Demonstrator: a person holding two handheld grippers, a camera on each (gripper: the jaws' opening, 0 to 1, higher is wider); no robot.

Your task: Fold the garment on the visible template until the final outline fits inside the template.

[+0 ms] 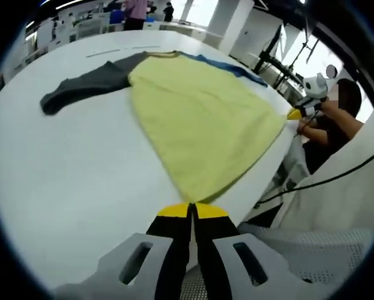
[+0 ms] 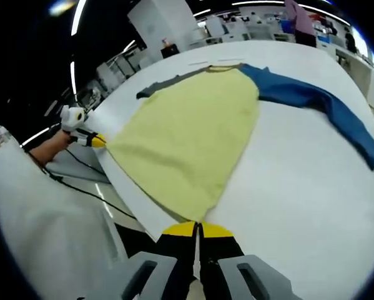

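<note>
One yellow knit shirt with grey and blue sleeves (image 1: 199, 119), flat on your white table (image 1: 68, 175); your left gripper (image 1: 191, 210) and right gripper (image 2: 198, 229) each pinch a hem corner, jaws clenched.

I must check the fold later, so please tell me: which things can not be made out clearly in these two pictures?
- Template outline: none can be made out on the white table in either view.
- Blue sleeve: left gripper view, mostly hidden behind the yellow body.
- Grey sleeve: right gripper view, far and small.
- Hem corners: pinched under the left hand-held gripper and the right hand-held gripper.
</note>
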